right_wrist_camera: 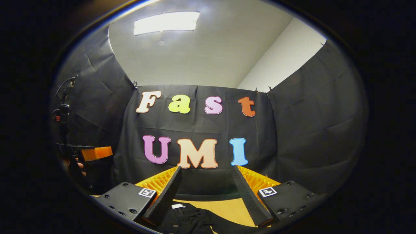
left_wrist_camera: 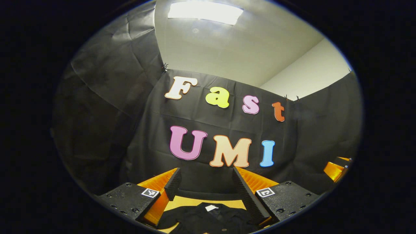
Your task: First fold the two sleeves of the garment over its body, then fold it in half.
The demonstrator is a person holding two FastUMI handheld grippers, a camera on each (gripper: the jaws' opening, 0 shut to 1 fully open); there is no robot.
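Black, one garment (left_wrist_camera: 211,219) lies on one table (right_wrist_camera: 227,208) beneath two hand-held grippers, left (left_wrist_camera: 205,187) and right (right_wrist_camera: 204,188), both spread, empty.

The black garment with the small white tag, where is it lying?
The black garment lies on the yellow tabletop, low in both gripper views, below each gripper's open fingers.

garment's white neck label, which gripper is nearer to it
Left, by a little. The label lies centred ahead of the left gripper; from the right gripper it sits off-centre, beside one of its fingers.
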